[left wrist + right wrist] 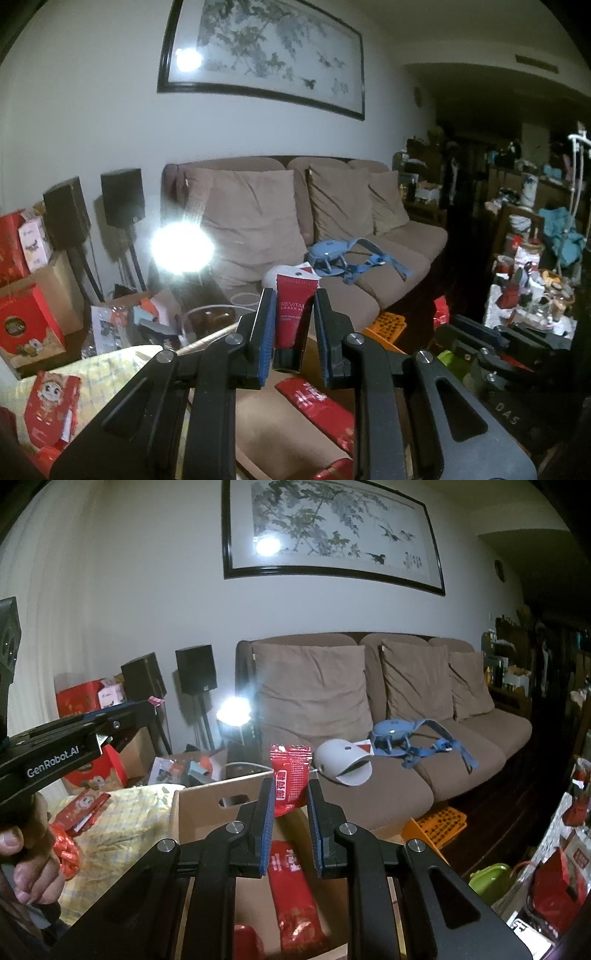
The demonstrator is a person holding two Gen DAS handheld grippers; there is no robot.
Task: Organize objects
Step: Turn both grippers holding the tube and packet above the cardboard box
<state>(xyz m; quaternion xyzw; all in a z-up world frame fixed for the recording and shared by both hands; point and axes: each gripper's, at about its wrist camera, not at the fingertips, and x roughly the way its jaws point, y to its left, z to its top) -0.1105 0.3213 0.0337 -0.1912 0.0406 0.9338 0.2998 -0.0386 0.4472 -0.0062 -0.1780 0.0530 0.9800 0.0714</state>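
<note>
Red cosmetic tube [291, 317] and red snack sachet [290, 781] were each held up in the air in a cluttered, dim living room. A brown sofa [388, 716] with loose cushions stood against a white wall under a framed ink painting [332, 531]. A pale blue harness-like item [417, 738] and a white rounded device [340, 764] lay on the sofa seat. Two black speakers [195, 668] on stands stood left of the sofa, beside a glaring lamp [234, 710]. Red gift boxes [26, 321] were piled at far left.

An open cardboard box [207, 797] with a handle slot sat below the right tongs [291, 794]. A long red packet [291, 886] lay inside it, with another red item beside that packet, near the lower edge. A yellow checked cloth [122, 823] lay just left of the box.

The left tongs [291, 321] stood narrow, clamped on the tube, which was upright with its black cap downward. The right tongs were also narrow, pinching the sachet by its lower part, its top sticking up above the pads. In the right wrist view, a hand [26, 864] gripped the left tool's handle at far left.
</note>
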